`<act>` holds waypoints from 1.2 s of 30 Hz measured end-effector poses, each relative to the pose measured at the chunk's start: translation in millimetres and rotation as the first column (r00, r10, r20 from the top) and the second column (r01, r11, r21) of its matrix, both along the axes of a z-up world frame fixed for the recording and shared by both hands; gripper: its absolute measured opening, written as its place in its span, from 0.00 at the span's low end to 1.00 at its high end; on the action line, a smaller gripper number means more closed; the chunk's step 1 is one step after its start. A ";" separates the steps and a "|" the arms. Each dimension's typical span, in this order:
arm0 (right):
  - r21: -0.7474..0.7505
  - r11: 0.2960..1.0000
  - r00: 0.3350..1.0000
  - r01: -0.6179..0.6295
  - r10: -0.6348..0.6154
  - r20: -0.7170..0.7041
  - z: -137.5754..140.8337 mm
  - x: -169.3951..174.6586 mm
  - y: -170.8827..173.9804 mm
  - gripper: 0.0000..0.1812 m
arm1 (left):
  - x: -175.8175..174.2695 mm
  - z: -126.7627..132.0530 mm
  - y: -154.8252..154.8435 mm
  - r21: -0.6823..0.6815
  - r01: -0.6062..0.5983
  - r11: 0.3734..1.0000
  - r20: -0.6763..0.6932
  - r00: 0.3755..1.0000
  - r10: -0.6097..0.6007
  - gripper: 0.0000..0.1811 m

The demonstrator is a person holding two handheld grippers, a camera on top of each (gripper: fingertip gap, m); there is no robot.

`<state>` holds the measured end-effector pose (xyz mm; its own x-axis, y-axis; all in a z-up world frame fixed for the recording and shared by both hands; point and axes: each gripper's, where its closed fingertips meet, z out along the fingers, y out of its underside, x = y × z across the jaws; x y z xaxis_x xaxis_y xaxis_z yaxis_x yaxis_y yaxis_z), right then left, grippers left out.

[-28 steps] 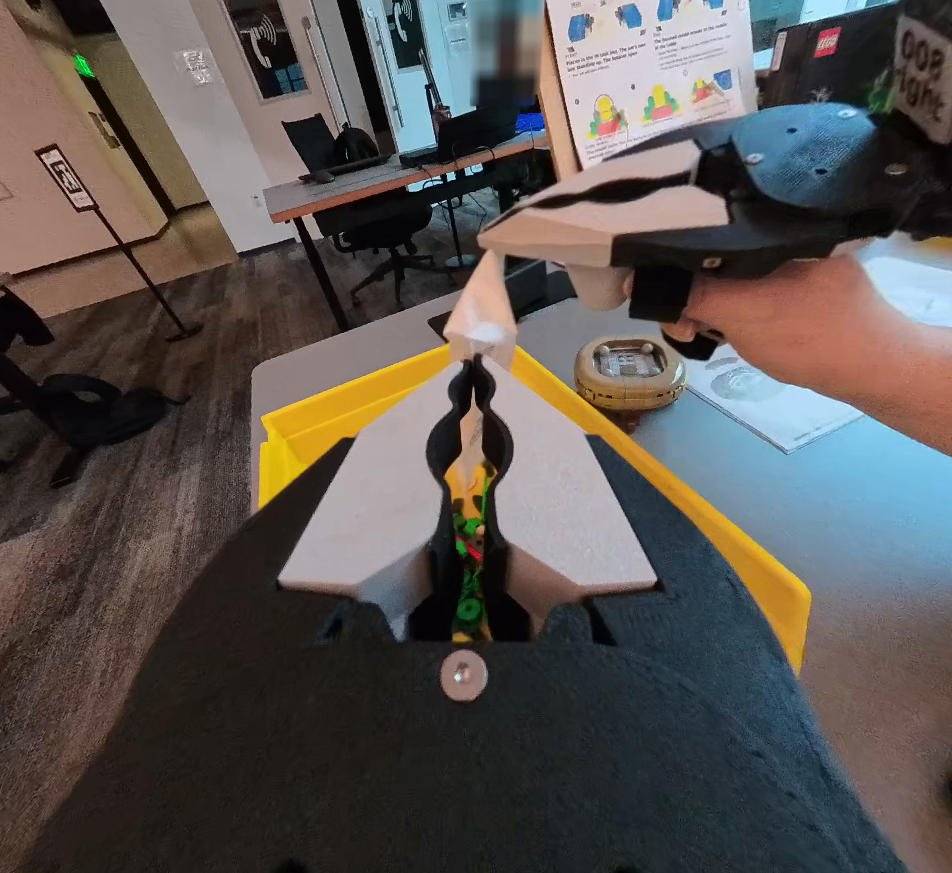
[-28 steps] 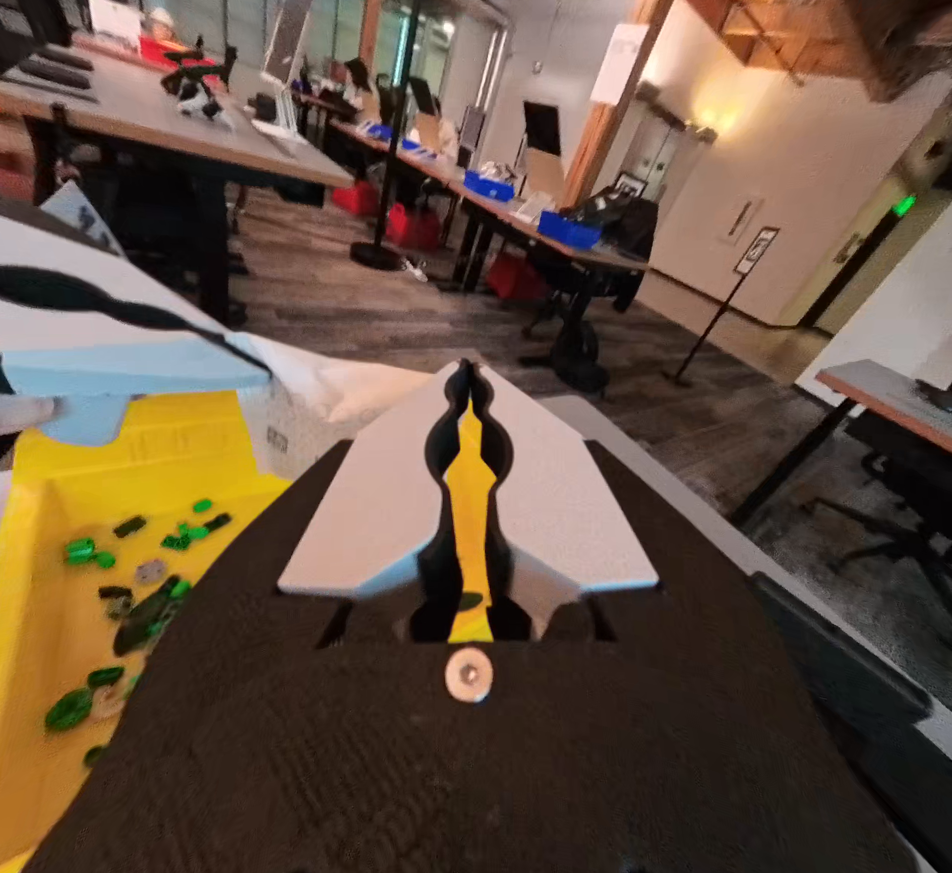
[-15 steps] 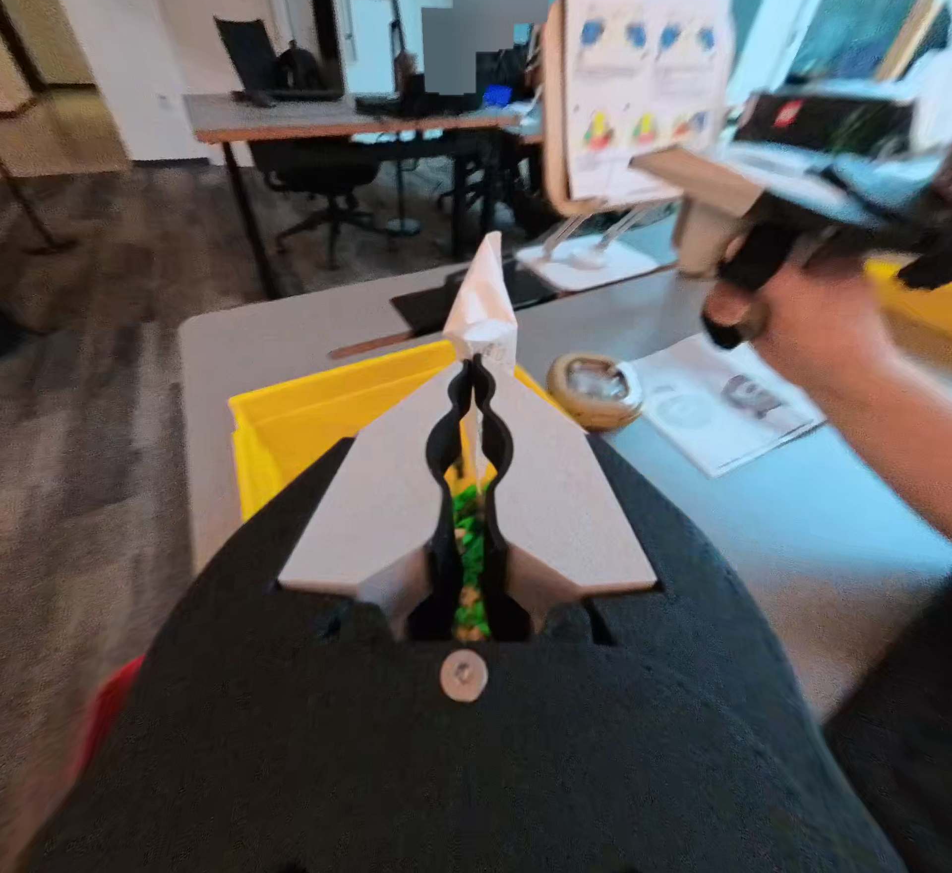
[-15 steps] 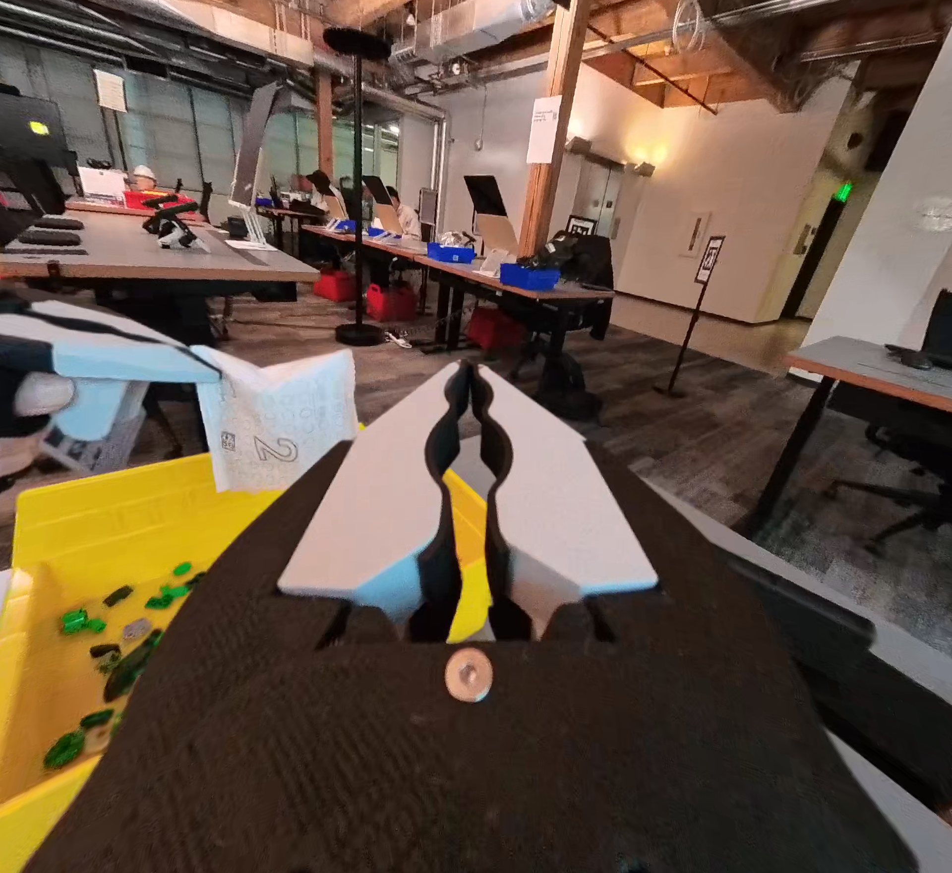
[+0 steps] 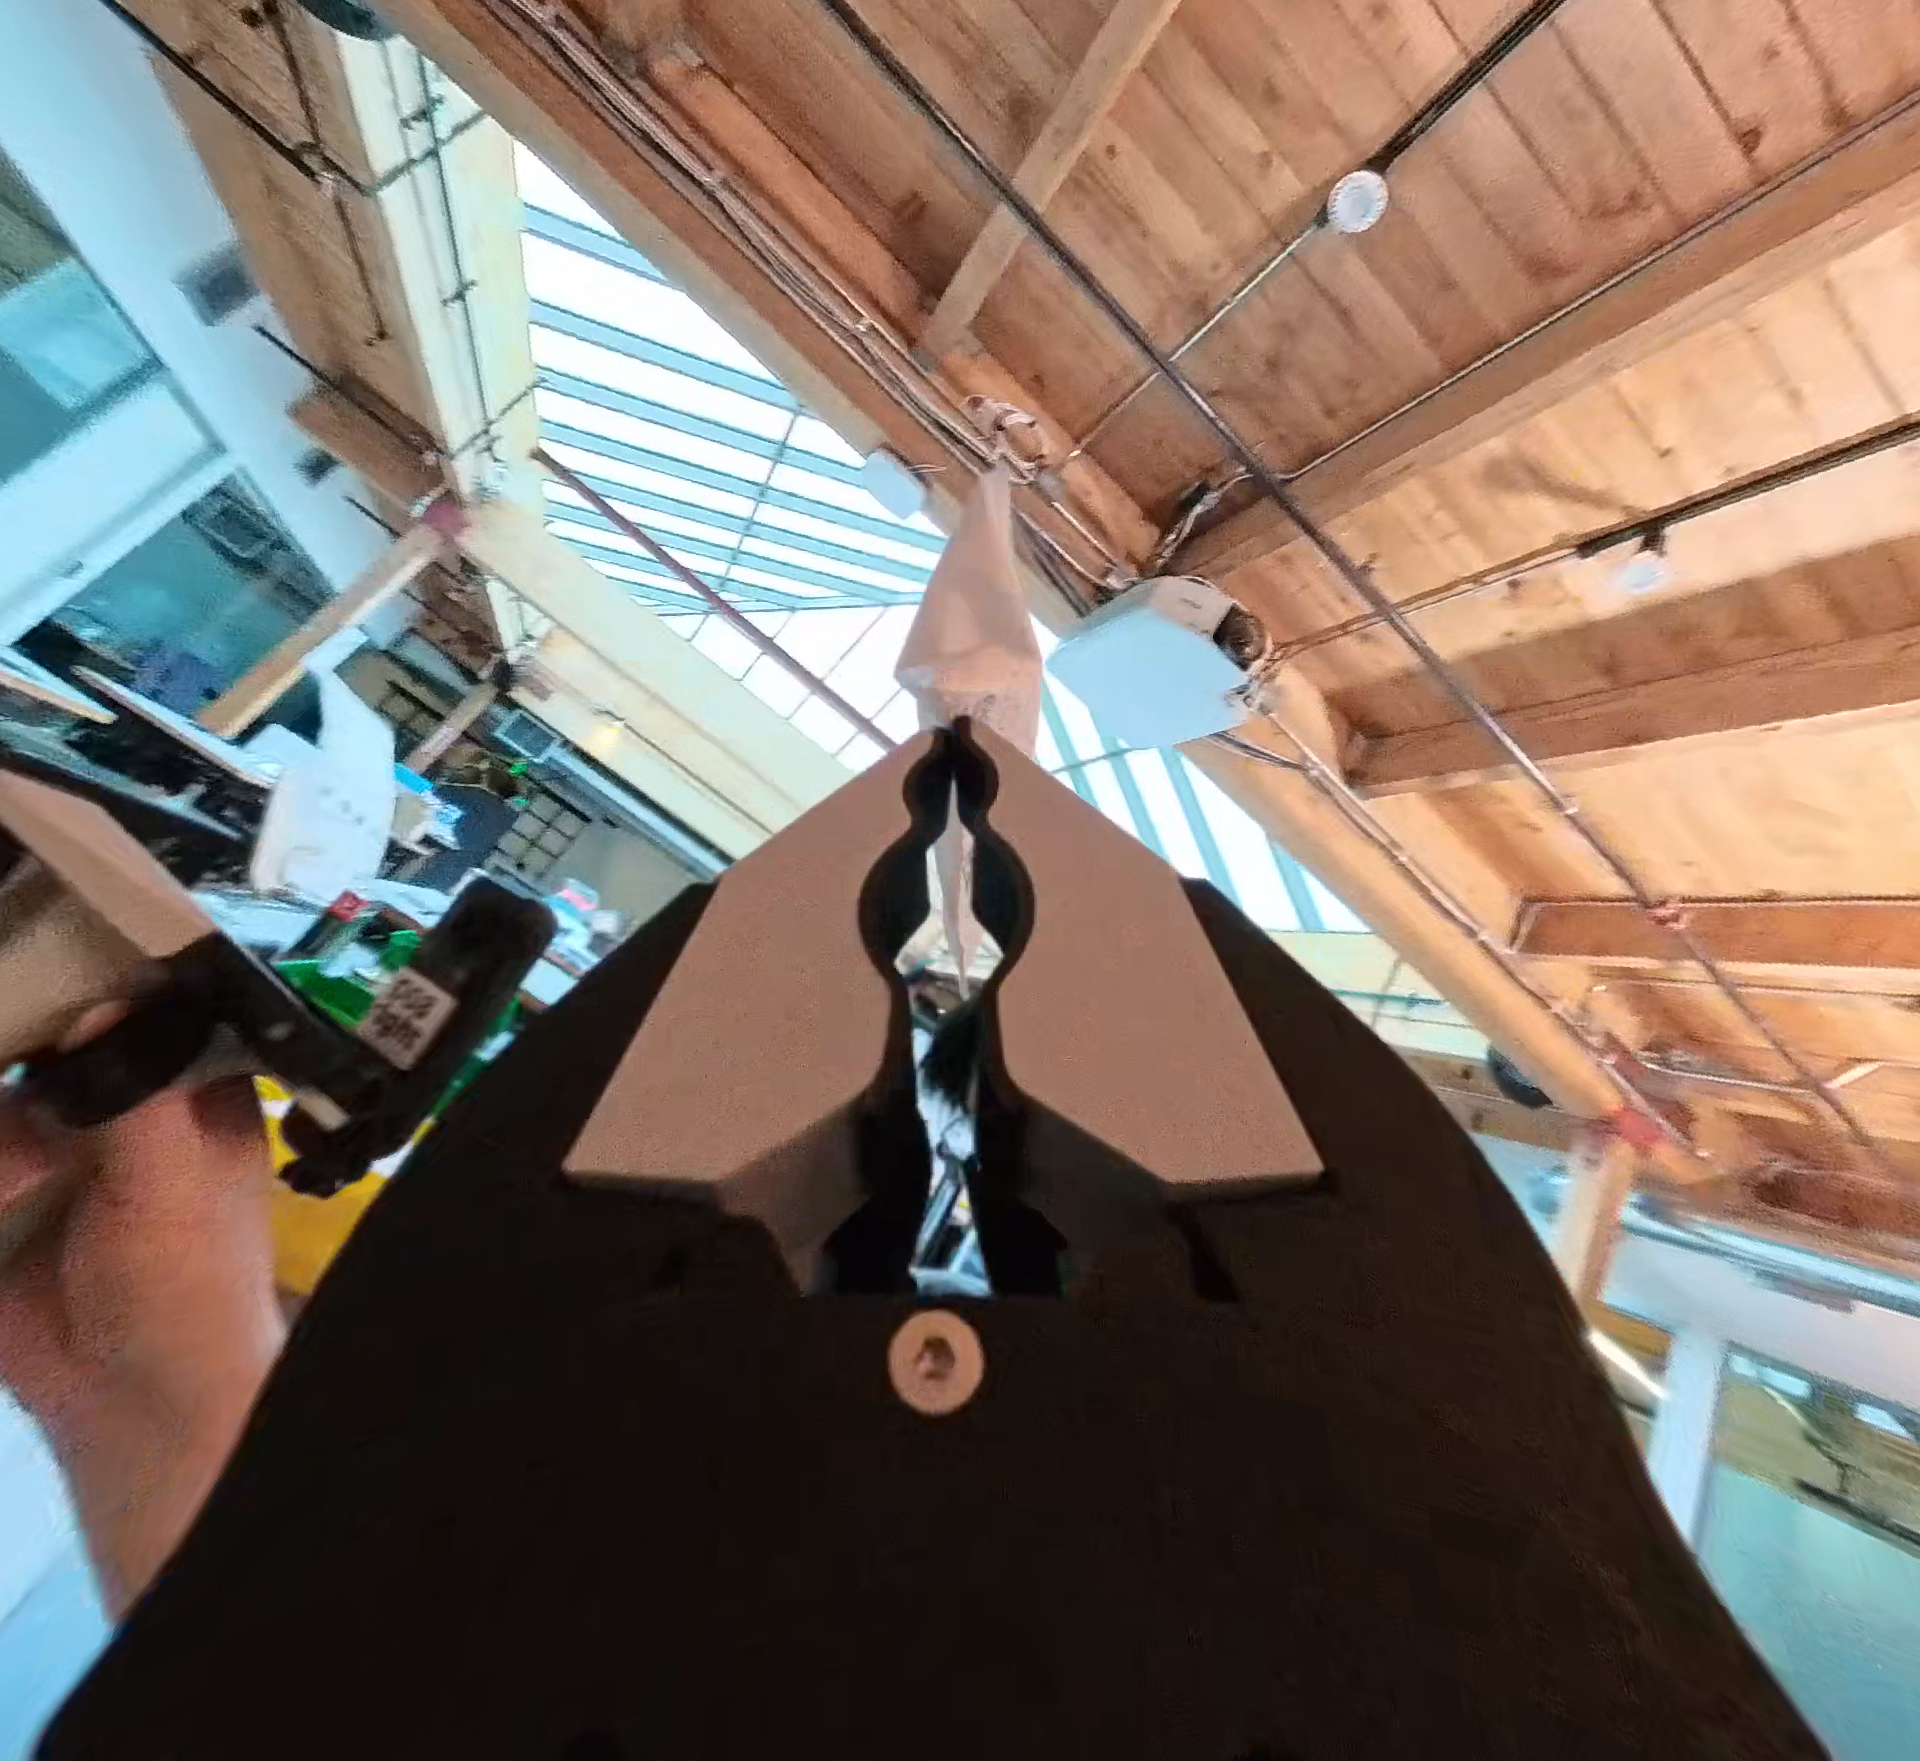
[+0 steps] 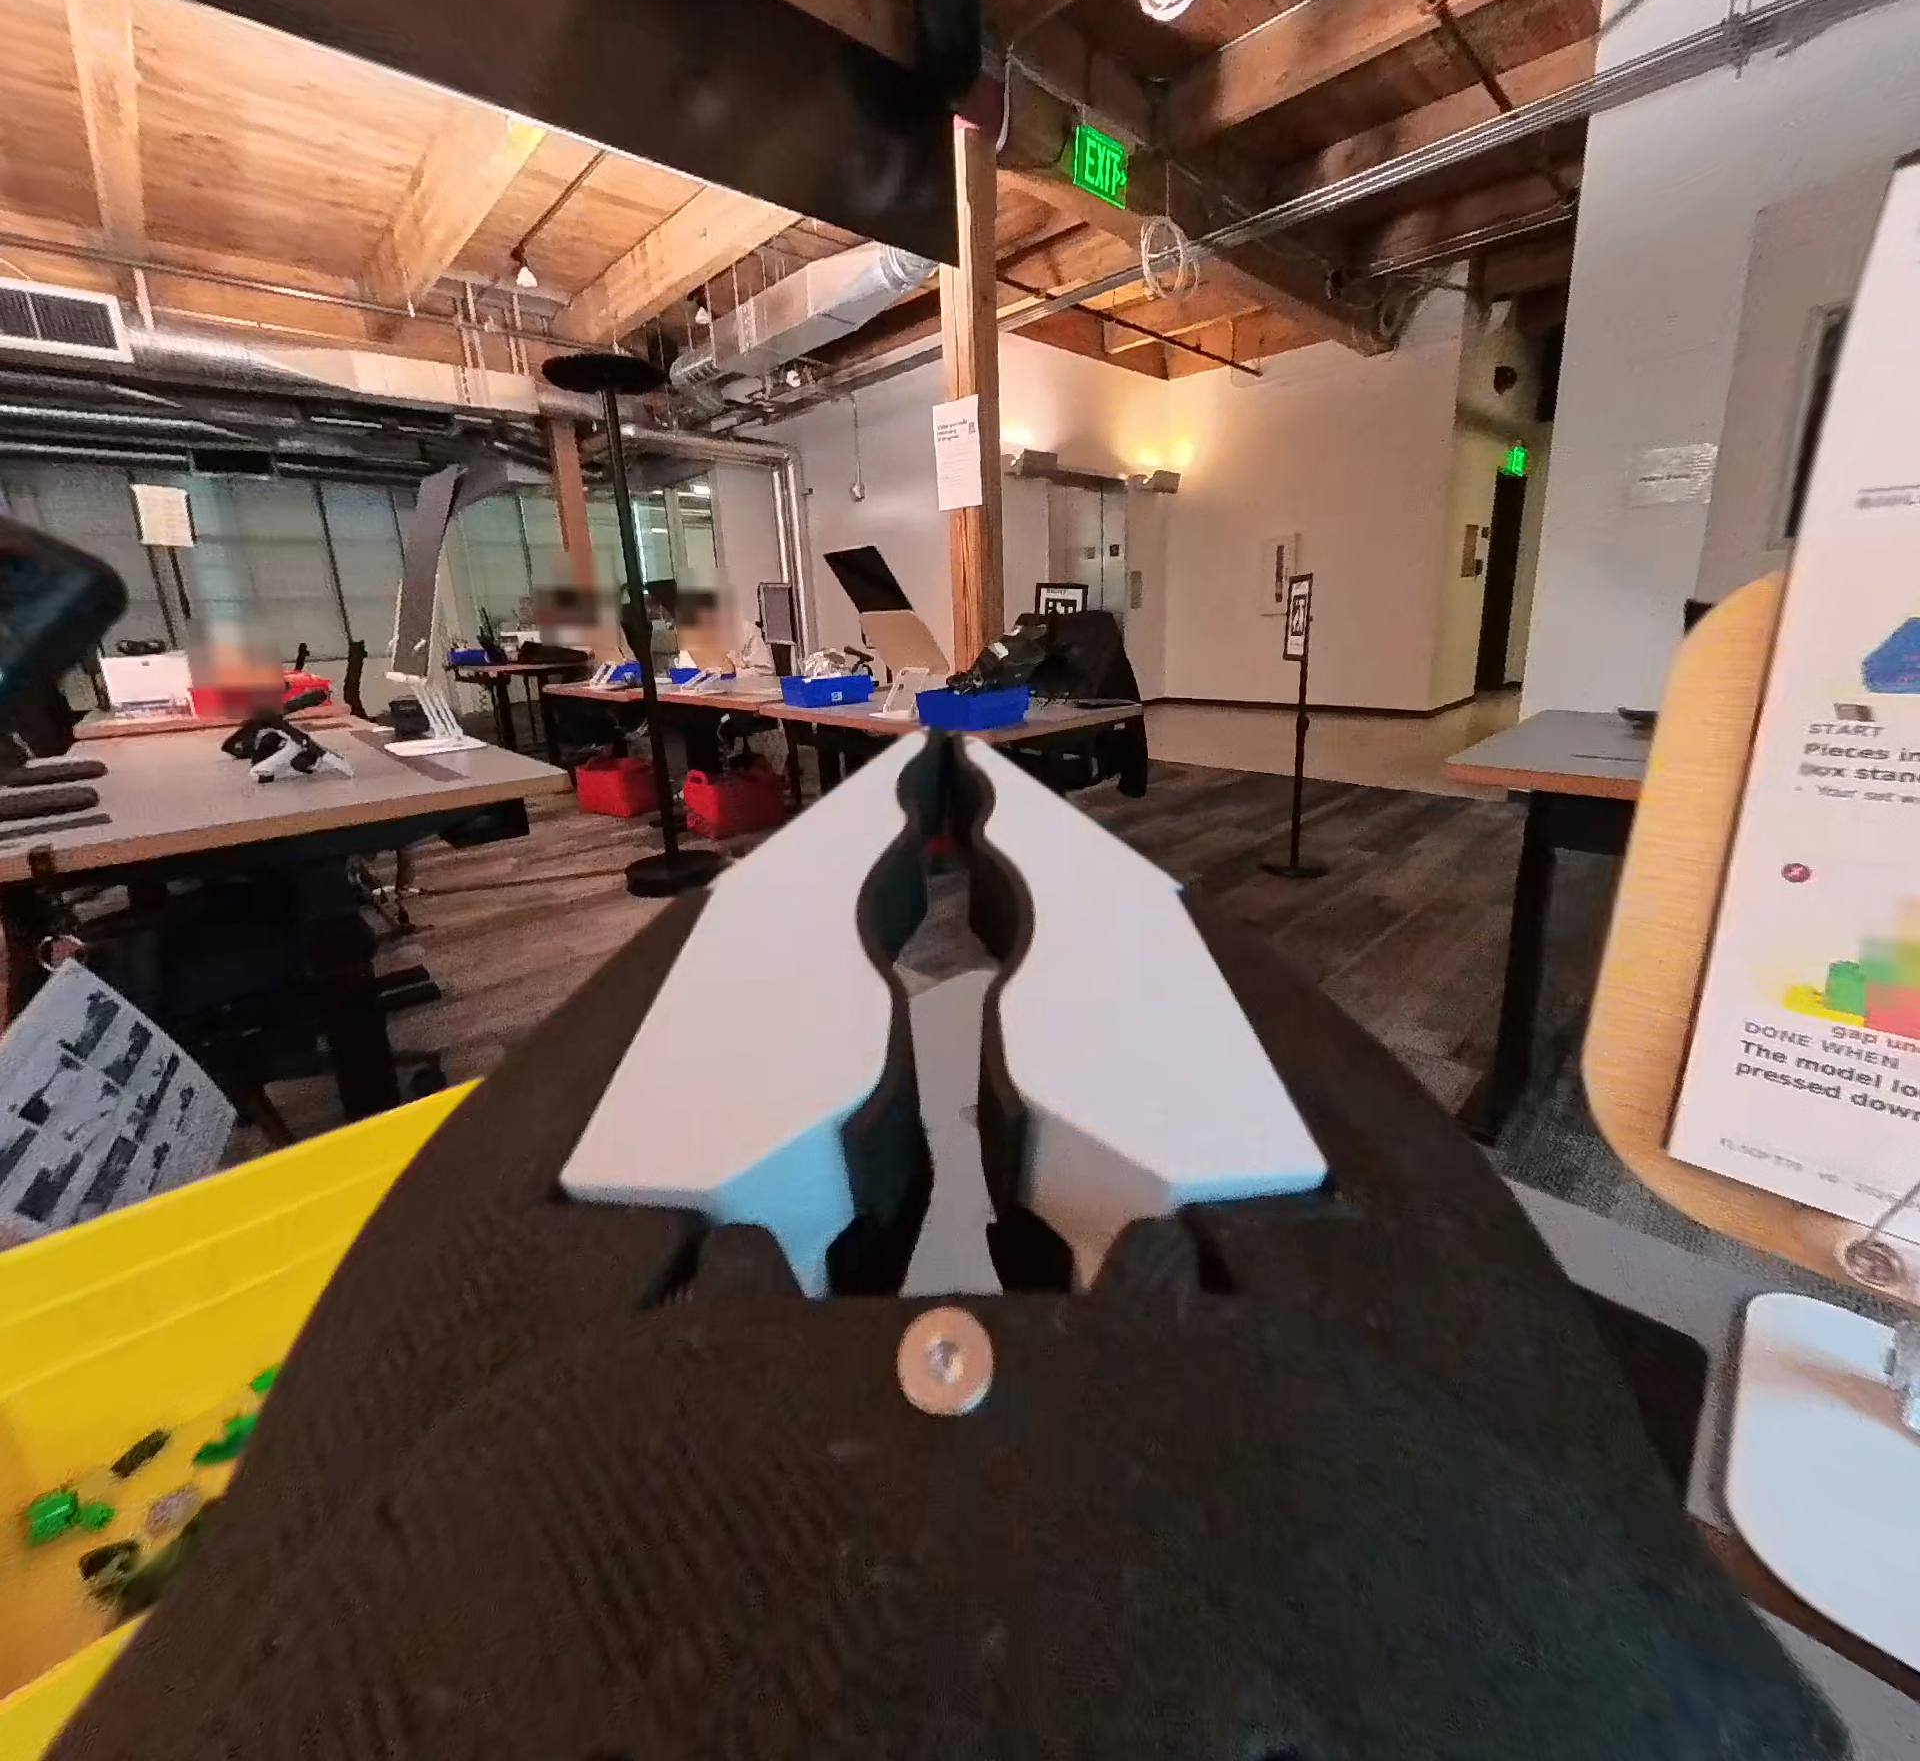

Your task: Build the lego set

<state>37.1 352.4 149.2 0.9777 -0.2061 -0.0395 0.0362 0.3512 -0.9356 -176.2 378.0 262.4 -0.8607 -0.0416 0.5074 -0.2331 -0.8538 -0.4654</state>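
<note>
Workshop ceiling beams fill the left view; building not yet begun.
Loose green lego pieces (image 6: pixel 68 1514) lie in the yellow bin (image 6: pixel 156 1296); left gripper (image 5: pixel 958 743) fingers pinch a white paper bag (image 5: pixel 971 641) aloft; right gripper (image 6: pixel 945 745) fingers pressed together, empty; instruction sheet (image 6: pixel 1808 880) beside.

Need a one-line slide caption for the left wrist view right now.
Left claw, shut on a crumpled white paper bag, points up at the wooden beam ceiling.

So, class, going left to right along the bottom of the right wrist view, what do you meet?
Yellow plastic bin holding small green lego pieces → right hand-held gripper, shut and empty → printed instruction sheet on a wooden stand.
</note>
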 end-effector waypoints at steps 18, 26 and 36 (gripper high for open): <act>0.146 0.988 0.989 -0.042 0.062 -0.133 41.5 64.9 -128.4 0.00 | 68.0 -0.1 -144.0 0.063 0.286 0.956 0.035 0.957 -0.288 0.00; 0.359 0.741 0.656 -0.568 0.671 -0.346 -31.8 45.1 -199.4 0.06 | 183.7 49.9 -238.2 0.307 0.021 0.952 0.045 0.998 -0.036 0.00; 0.305 0.887 0.908 -0.347 0.399 -0.127 -77.0 30.2 -262.0 0.08 | 442.3 25.9 -459.7 0.888 0.047 0.457 -0.166 0.960 0.224 0.00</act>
